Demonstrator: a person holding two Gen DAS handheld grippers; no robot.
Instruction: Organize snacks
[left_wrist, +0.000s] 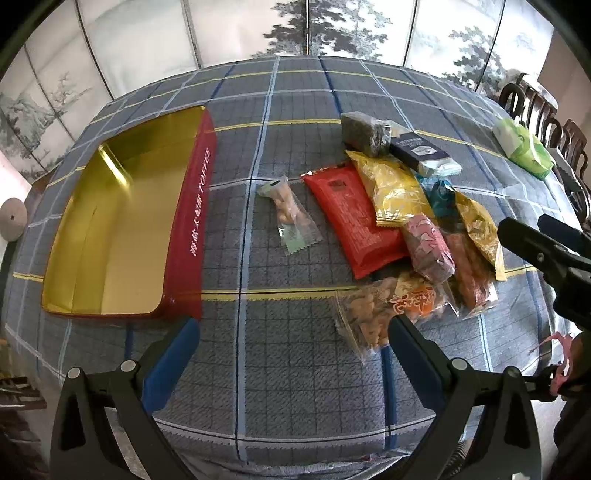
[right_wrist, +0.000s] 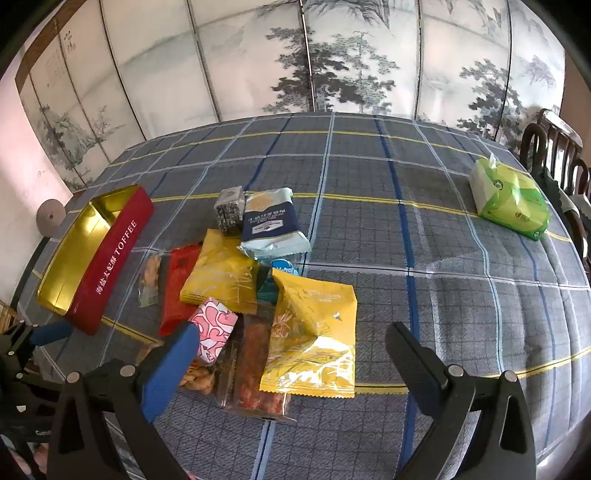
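A red toffee tin (left_wrist: 192, 229) with an empty gold inside lies open at the table's left; it also shows in the right wrist view (right_wrist: 110, 258). A pile of snack packs lies to its right: a red pack (left_wrist: 351, 221), a yellow pack (left_wrist: 395, 192), a pink pack (left_wrist: 428, 247), a clear pack of small biscuits (left_wrist: 291, 214). In the right wrist view a large yellow pack (right_wrist: 314, 332) lies nearest. My left gripper (left_wrist: 293, 328) is open and empty above the near table. My right gripper (right_wrist: 291, 336) is open and empty over the pile's near edge.
A green and white tissue pack (right_wrist: 509, 199) lies at the far right of the plaid tablecloth (right_wrist: 461, 295). Dark wooden chairs (right_wrist: 561, 155) stand past the right edge. A painted folding screen (right_wrist: 295, 55) stands behind the table.
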